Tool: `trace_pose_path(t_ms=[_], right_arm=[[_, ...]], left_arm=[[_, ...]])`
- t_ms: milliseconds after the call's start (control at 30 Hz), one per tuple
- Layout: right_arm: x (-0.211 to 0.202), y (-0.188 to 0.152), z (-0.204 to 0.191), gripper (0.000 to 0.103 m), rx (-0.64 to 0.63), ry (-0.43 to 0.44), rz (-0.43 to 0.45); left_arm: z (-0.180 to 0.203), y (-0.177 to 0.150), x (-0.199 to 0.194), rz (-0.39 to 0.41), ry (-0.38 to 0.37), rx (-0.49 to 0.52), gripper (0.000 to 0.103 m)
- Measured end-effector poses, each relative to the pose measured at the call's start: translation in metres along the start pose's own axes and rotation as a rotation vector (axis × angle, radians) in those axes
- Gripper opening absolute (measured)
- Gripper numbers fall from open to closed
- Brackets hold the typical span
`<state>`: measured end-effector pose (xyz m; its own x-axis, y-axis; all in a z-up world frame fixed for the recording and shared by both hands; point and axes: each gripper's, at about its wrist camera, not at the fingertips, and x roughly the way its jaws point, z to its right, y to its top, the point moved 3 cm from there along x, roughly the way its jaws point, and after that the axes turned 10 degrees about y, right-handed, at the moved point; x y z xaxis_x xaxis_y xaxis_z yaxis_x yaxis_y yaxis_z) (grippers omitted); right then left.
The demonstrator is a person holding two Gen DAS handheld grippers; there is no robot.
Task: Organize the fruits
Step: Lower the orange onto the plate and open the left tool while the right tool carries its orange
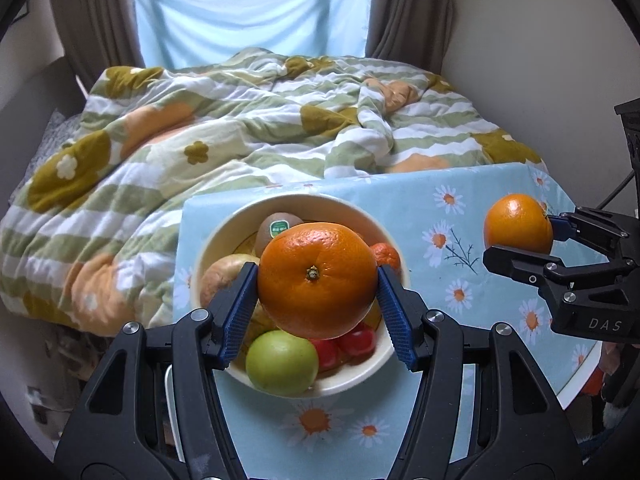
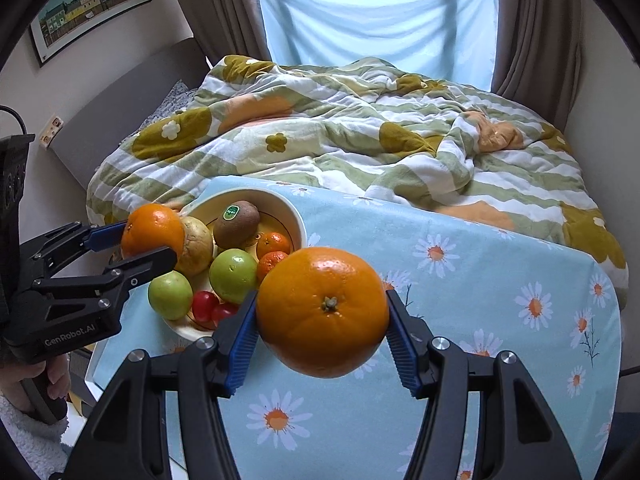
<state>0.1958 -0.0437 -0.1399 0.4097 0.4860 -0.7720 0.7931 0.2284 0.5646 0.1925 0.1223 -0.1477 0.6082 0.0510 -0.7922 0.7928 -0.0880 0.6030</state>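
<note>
My left gripper (image 1: 316, 280) is shut on a large orange (image 1: 317, 280) and holds it above the cream fruit bowl (image 1: 384, 364). The bowl holds a kiwi (image 1: 276, 229), green apples (image 1: 281, 362), red tomatoes (image 1: 352, 343), small mandarins (image 1: 386, 257) and a tan pear (image 1: 222, 275). My right gripper (image 2: 322, 312) is shut on a second orange (image 2: 322, 312) above the daisy tablecloth (image 2: 480, 280), right of the bowl (image 2: 294, 210). In the right wrist view the left gripper (image 2: 148, 236) shows with its orange (image 2: 152, 230) over the bowl's left rim. In the left wrist view the right gripper (image 1: 520, 236) shows with its orange (image 1: 518, 222).
The small table with the blue daisy cloth (image 1: 440, 400) stands against a bed with a rumpled green floral duvet (image 1: 200, 140). Curtains and a blue sheet hang over the window behind. A framed picture (image 2: 88, 4) is on the left wall.
</note>
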Motion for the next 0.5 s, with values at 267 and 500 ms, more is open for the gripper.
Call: trace_pose_path(t_ms=[267,500], right_arm=[[0.024,0.004,0.002,0.055,0.078,-0.04,0.004],[0.034,0.003,0.013,0.055,0.145,-0.076,0.01]], left_arm=[[-0.002,0.023,0.046,-0.008,-0.061,0.076,0.065],[0.006,0.038,0.081,-0.028,-0.084,0.135,0.066]])
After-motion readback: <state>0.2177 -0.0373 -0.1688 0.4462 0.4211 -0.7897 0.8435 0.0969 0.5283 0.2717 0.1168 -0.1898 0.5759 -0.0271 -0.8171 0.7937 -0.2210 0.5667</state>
